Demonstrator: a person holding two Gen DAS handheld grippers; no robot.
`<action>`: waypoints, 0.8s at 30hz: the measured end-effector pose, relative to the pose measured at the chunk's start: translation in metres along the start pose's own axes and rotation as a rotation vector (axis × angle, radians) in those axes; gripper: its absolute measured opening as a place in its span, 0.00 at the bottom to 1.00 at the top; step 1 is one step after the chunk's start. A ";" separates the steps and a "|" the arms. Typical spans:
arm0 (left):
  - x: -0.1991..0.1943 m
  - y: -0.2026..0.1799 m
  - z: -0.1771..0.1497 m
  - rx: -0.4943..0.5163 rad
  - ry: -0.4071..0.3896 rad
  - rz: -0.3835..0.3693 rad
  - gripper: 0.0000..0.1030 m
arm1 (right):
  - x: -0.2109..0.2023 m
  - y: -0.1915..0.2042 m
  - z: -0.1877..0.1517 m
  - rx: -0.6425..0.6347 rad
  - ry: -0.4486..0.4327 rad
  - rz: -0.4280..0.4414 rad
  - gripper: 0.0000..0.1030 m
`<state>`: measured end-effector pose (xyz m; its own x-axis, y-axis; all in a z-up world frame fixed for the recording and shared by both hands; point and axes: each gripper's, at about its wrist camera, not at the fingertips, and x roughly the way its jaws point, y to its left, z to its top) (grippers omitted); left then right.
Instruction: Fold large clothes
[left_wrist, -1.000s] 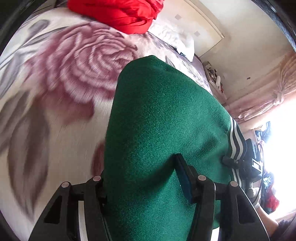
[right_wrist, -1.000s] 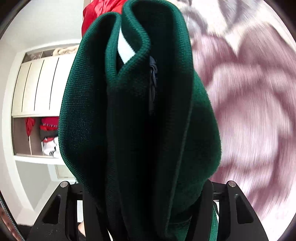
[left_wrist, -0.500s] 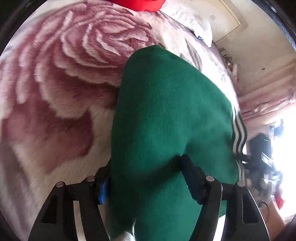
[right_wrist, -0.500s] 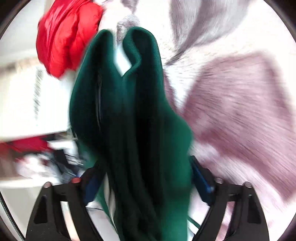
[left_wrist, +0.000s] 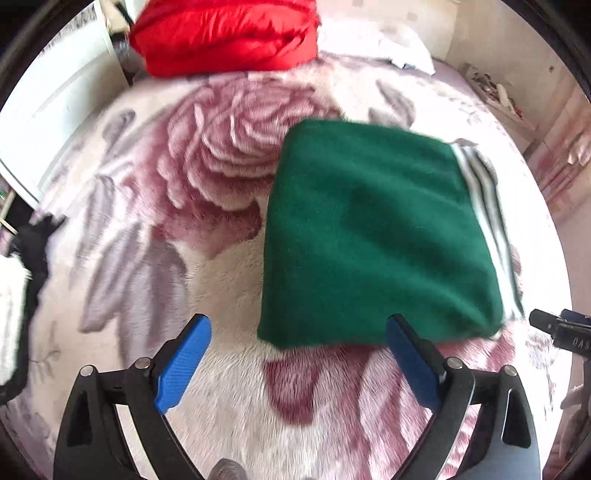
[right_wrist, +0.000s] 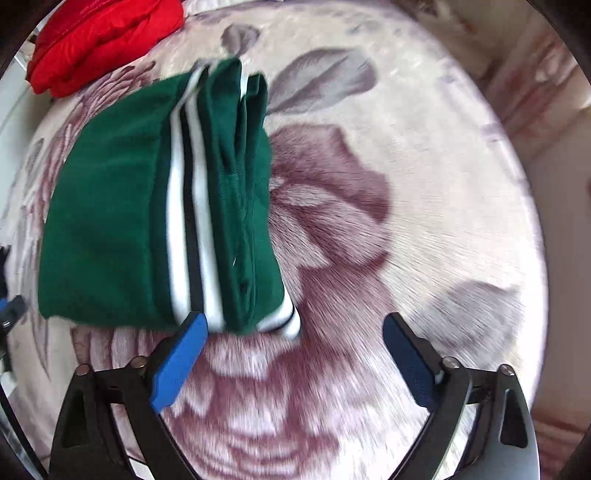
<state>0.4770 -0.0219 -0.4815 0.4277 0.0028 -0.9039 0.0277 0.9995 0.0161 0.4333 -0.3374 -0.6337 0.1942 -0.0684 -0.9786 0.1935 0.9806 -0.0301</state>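
Observation:
A folded green garment (left_wrist: 373, 236) with white and black side stripes lies flat on the rose-patterned blanket (left_wrist: 207, 177). My left gripper (left_wrist: 297, 336) is open and empty, just in front of the garment's near edge. In the right wrist view the same garment (right_wrist: 122, 221) lies at the left with its striped, layered edge facing me. My right gripper (right_wrist: 291, 332) is open and empty, its left pad (right_wrist: 177, 362) close to the garment's near corner.
A folded red jacket (left_wrist: 225, 33) lies at the far edge of the bed, also in the right wrist view (right_wrist: 99, 37). A white pillow (left_wrist: 373, 40) sits beside it. Dark and white clothing (left_wrist: 26, 258) lies at the left edge. The blanket (right_wrist: 388, 184) spreads right of the garment.
Both grippers were shut on the green garment and held it up. Now both have opened, the garment lies flat on the blanket, and both grippers have drawn back from it.

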 end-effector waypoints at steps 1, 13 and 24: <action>-0.017 -0.004 -0.002 0.004 -0.016 0.002 0.96 | -0.022 0.000 0.007 0.002 -0.014 -0.028 0.99; -0.235 -0.032 -0.028 0.018 -0.150 -0.021 0.98 | -0.303 0.011 -0.019 0.039 -0.227 -0.178 0.99; -0.414 -0.044 -0.087 0.036 -0.256 -0.049 0.98 | -0.505 -0.002 -0.121 0.038 -0.391 -0.202 1.00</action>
<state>0.2203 -0.0638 -0.1451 0.6396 -0.0589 -0.7664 0.0848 0.9964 -0.0059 0.2179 -0.2828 -0.1637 0.4966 -0.3294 -0.8031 0.2991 0.9335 -0.1979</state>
